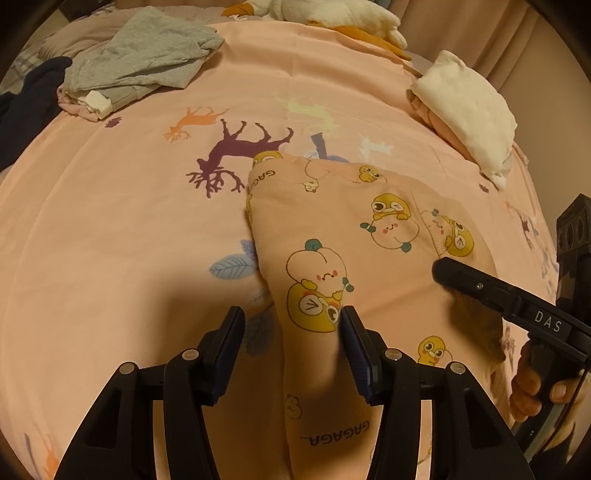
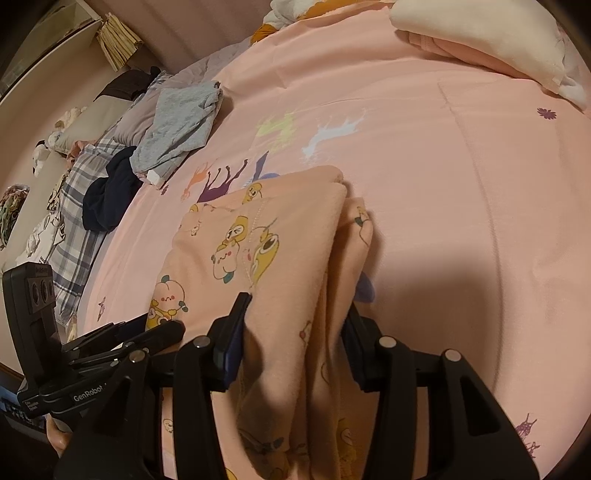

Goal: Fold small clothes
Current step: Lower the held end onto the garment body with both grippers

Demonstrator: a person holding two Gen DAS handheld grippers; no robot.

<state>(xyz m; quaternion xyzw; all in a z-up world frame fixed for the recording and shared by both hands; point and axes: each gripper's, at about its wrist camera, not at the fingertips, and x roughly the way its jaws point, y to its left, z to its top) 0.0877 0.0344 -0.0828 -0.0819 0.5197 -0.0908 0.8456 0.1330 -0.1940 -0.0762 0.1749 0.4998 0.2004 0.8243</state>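
Bed [image 1: 110, 221]: covered by pink sheet printed with deer and leaves; fills both views.
Cartoon-print garment [image 1: 369, 236]: peach-pink, duck and peach figures, "GAGAGA" lettering; lying mid-bed, partly folded, near end bunched and raised toward both grippers.
Cream stack [image 1: 469, 122]: folded cream piece on top of pink one, far right part of bed in left wrist view.
Grey clothes [image 1: 140, 62]: loose pile, far left part of bed; dark navy item [image 1: 26, 107] just beside it.
Plaid fabric [image 2: 74, 206]: along left bed edge in right wrist view.
Plush toy [image 1: 325, 14]: white and orange, at far edge of bed.
Left gripper [image 1: 293, 319]: jaws half spread; fold of garment running up between; right pad touching cloth, left pad apart from it; no clamp.
Right gripper [image 2: 297, 314]: jaws half spread around thick bunched fold; cloth touching both pads; grip or loose contact, cannot tell.
Hand [image 1: 532, 387]: wrapped on right gripper handle, lower right of left wrist view.
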